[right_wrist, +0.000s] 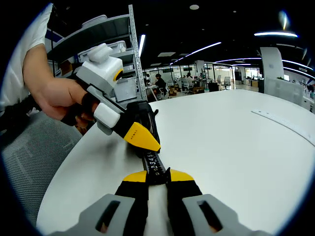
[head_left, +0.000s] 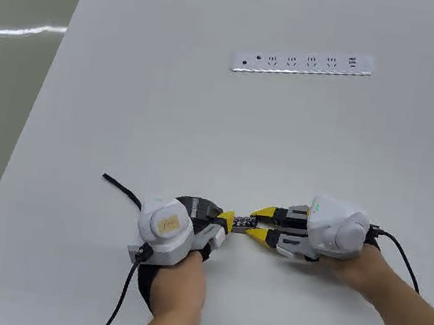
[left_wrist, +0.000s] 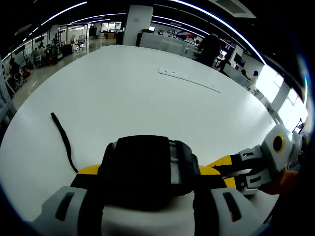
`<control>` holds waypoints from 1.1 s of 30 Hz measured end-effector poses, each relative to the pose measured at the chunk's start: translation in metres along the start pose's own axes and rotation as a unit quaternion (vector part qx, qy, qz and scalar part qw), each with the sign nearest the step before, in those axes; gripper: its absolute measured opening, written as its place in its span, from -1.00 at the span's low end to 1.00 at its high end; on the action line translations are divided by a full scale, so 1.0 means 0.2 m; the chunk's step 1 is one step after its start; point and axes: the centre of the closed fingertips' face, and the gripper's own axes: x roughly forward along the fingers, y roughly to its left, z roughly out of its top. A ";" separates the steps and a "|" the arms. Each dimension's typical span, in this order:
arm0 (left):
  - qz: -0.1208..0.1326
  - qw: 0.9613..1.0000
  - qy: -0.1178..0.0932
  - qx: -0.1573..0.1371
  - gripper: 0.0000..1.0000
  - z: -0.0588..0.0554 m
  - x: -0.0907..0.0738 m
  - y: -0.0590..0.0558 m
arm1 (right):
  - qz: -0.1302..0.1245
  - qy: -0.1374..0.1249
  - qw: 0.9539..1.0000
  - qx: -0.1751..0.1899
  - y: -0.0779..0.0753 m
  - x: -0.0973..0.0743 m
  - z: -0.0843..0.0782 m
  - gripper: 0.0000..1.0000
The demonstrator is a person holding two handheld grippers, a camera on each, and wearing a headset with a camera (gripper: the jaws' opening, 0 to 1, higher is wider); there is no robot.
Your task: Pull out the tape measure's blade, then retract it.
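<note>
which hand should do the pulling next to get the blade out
Right. The right hand-held gripper is shut on the blade, of which a short numbered stretch is out. The left hand-held gripper clamps the tape measure, so it likely serves better as the anchor.

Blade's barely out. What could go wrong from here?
1. The right gripper pinches the blade only near its end; a slip could let it snap back into the tape measure.
2. The left gripper grips that body by its sides, so a skewed pull might twist it loose.
</note>
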 end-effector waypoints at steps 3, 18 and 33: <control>-0.001 1.000 0.000 0.001 0.45 0.00 0.00 0.00 | 0.003 0.002 1.000 -0.003 0.01 0.01 0.00 -0.75; 0.002 1.000 0.003 -0.004 0.43 0.00 0.00 0.00 | 0.008 0.004 1.000 -0.003 0.00 0.05 0.02 -0.76; 0.005 1.000 0.006 -0.007 0.43 0.00 0.00 0.00 | 0.012 0.006 1.000 -0.025 0.01 0.09 0.03 -0.76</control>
